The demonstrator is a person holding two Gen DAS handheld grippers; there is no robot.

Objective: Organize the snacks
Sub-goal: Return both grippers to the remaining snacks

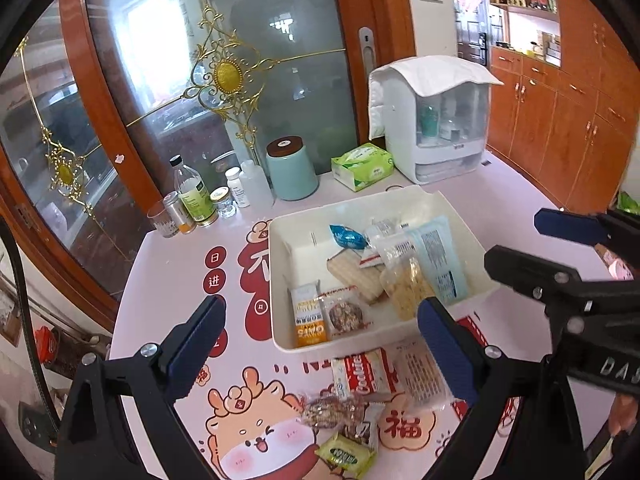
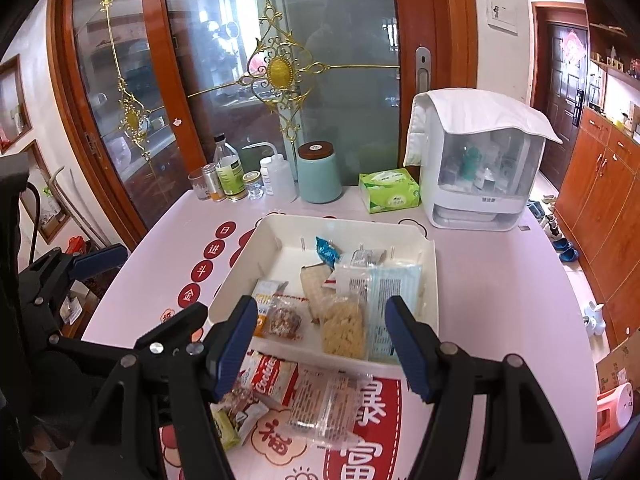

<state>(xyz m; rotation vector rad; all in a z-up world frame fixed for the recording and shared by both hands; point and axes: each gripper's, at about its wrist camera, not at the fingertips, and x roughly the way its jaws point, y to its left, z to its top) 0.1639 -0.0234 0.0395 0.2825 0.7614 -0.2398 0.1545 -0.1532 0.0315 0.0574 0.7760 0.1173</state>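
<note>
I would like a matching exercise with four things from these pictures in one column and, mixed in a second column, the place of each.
Things:
1. blue candy wrapper
2. red Cookies pack
3. green tissue pack
4. teal canister

Places:
A. on the tablecloth, in front of the white tray
B. inside the tray, near its far wall
C. beside the white cabinet, behind the tray
D. next to the bottles by the glass door

Pairs: 1-B, 2-A, 3-C, 4-D

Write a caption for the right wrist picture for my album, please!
Open right gripper hovers above loose snack packets, with the half-filled white tray just beyond on the pink table.
</note>
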